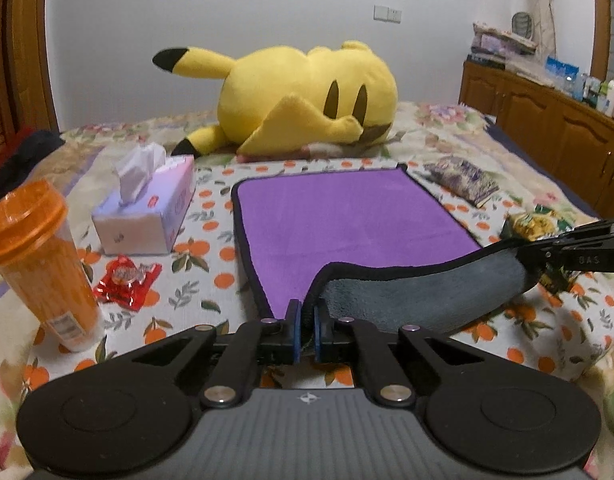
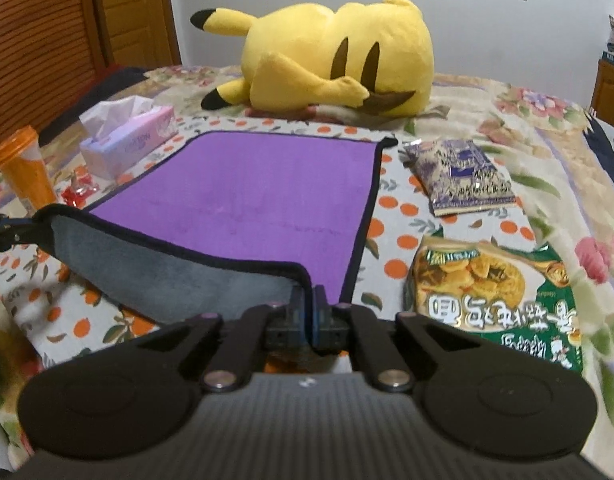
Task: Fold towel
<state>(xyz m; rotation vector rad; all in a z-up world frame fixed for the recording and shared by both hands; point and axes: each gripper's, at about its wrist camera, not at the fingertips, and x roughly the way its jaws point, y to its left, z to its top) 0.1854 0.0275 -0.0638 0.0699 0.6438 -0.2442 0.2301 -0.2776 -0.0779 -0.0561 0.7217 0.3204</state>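
Right now my left gripper (image 1: pixel 305 320) is pinching the near left corner of the purple towel (image 1: pixel 347 216), and my right gripper (image 2: pixel 308 304) is pinching the near right corner. Both pairs of fingers are pressed tight on the black edge. That near edge is lifted up and hangs between my two grippers, so its gray underside shows. All the other part of the towel lies flat on the bed cover with little oranges (image 2: pixel 395 208). Just to the right of the towel sit a green noodle packet (image 2: pixel 495 292) and, farther back, a purple snack bag (image 2: pixel 459 176). On the left are an orange cup (image 1: pixel 39 264), a red candy wrapper (image 1: pixel 127 280) and a tissue box (image 1: pixel 147 208). Behind the towel, a yellow Pikachu plush (image 1: pixel 303 100) lies on its side.
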